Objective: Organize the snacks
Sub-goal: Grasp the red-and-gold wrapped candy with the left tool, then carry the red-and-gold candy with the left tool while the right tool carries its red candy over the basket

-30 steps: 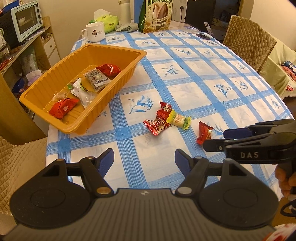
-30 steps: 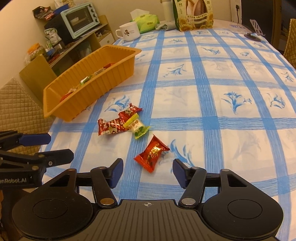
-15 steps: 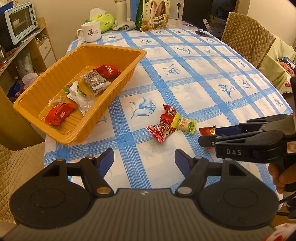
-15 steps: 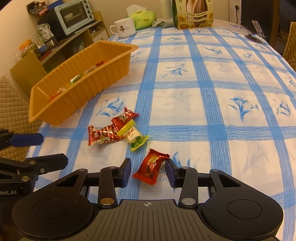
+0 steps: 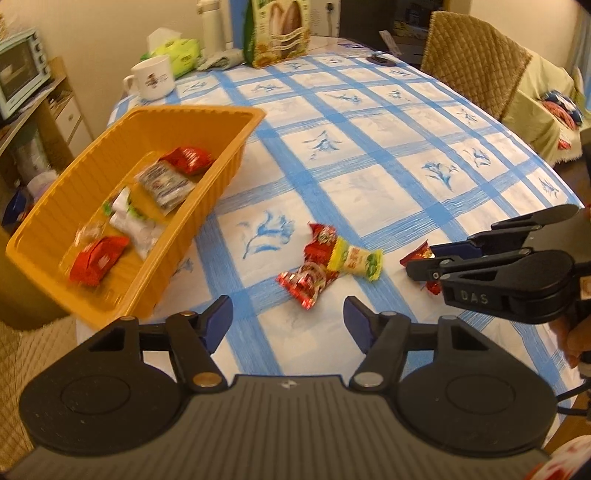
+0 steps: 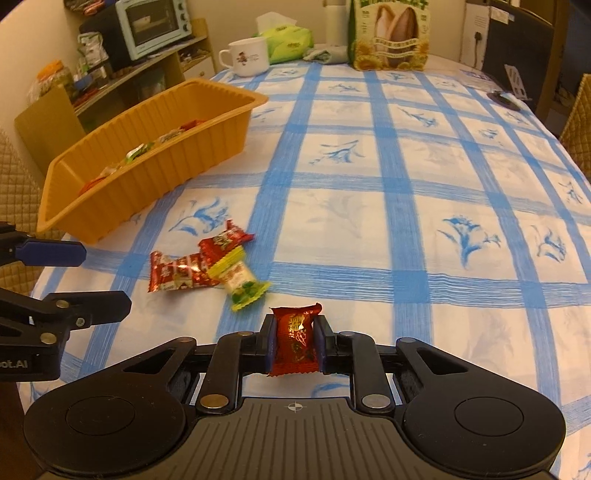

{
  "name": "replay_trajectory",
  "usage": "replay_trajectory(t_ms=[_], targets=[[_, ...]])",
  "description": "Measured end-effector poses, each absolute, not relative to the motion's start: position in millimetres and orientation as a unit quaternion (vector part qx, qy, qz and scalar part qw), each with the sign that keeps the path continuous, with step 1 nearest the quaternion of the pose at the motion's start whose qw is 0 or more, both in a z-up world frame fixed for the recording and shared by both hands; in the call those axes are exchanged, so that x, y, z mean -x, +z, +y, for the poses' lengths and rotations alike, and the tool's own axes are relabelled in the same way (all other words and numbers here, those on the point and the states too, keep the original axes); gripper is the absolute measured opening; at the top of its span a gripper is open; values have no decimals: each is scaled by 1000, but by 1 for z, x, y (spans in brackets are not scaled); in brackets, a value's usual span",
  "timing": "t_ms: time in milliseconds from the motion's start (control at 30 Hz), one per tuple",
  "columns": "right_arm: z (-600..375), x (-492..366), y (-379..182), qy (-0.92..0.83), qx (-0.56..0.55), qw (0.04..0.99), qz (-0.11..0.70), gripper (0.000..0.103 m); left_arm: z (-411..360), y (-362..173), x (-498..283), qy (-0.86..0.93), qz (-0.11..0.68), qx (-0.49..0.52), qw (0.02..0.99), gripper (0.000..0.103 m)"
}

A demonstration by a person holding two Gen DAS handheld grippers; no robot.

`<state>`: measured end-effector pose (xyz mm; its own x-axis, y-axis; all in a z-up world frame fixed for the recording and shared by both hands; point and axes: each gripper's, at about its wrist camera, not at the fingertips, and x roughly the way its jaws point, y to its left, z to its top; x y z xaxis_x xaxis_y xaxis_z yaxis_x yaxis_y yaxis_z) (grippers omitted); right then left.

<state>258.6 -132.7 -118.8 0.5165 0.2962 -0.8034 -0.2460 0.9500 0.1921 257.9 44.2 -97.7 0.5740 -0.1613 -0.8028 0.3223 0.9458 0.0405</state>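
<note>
Red candy (image 6: pixel 295 341) sat clamped in the right gripper (image 6: pixel 295 345); the left gripper (image 5: pixel 288 321), its jaws just narrowing, held nothing above the bench (image 5: pixel 369 177).

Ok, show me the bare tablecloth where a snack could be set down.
Free: the wide tablecloth right of the orange tray, up to the seed bag. Crowded: the near-left, with three loose candies and the left tongs.
</note>
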Motion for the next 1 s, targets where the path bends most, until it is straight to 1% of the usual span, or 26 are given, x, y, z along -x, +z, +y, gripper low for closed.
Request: replay_trajectory(t_ms=[167, 200, 233, 400, 467, 533, 600, 1000], targets=[[-152, -257, -115, 135, -44, 873, 466, 22, 28, -99, -273, -164, 424, -119, 883, 56], [-156, -257, -115, 131, -48, 873, 467, 21, 25, -100, -276, -169, 422, -125, 882, 53], [-160, -256, -115, 126, -52, 874, 467, 21, 23, -103, -280, -173, 423, -131, 880, 49], [-178, -251, -113, 104, -67, 875, 468, 21, 14, -118, -293, -191, 431, -154, 868, 40], [-184, -248, -112, 98, -72, 875, 469, 21, 13, -125, -295, -193, 439, -160, 863, 38], [-189, -246, -112, 92, -77, 874, 470, 21, 14, -130, -296, -193, 447, -159, 859, 28], [-193, -244, -113, 87, -80, 874, 471, 21, 15, -133, -295, -193, 452, -154, 857, 23], [-196, -242, -110, 97, -81, 875, 467, 21, 20, -137, -291, -175, 464, -127, 859, 20]])
